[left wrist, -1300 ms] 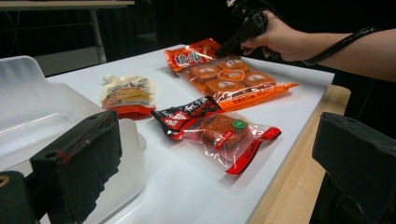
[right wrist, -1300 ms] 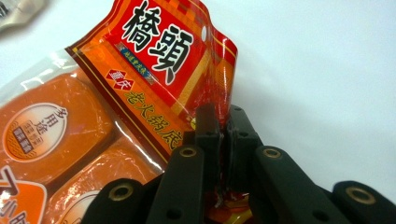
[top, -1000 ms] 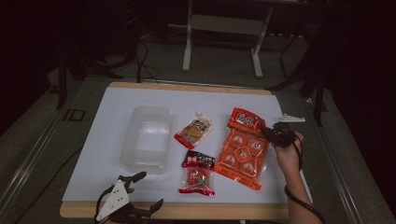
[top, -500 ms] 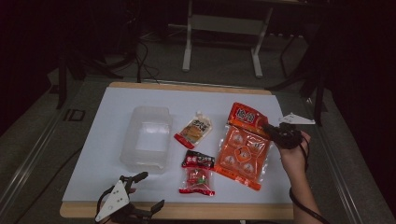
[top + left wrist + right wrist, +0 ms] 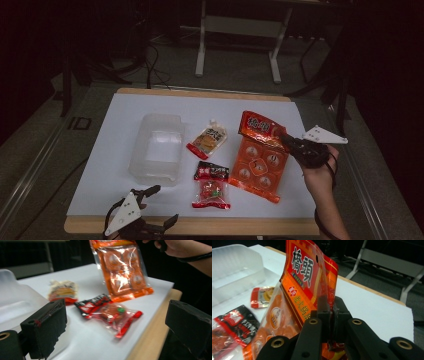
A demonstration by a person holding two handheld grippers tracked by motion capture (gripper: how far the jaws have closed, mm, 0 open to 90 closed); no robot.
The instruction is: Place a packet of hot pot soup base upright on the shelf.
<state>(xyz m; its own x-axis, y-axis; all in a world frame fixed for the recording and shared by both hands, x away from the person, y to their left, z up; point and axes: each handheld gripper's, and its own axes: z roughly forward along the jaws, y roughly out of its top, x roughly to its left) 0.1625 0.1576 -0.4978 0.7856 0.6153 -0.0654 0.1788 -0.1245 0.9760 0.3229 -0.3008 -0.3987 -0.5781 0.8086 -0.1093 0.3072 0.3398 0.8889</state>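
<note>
One orange multi-pack snack bag [image 5: 260, 157]; one red-black snack packet [image 5: 211, 185]; one small orange-white sauce pouch [image 5: 207, 140]; one clear plastic container [image 5: 157, 147]; two handheld grippers: left gripper [image 5: 155, 205], right gripper [image 5: 285, 140]; one table [image 5: 125, 120]

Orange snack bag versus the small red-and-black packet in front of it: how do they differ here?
The orange snack bag is the larger; the red-and-black packet is clearly smaller. The orange snack bag is pinched at its top edge by the right tool and tilted up; the red-and-black packet lies flat on the white table, untouched. Both are sealed, partly clear pouches.
</note>
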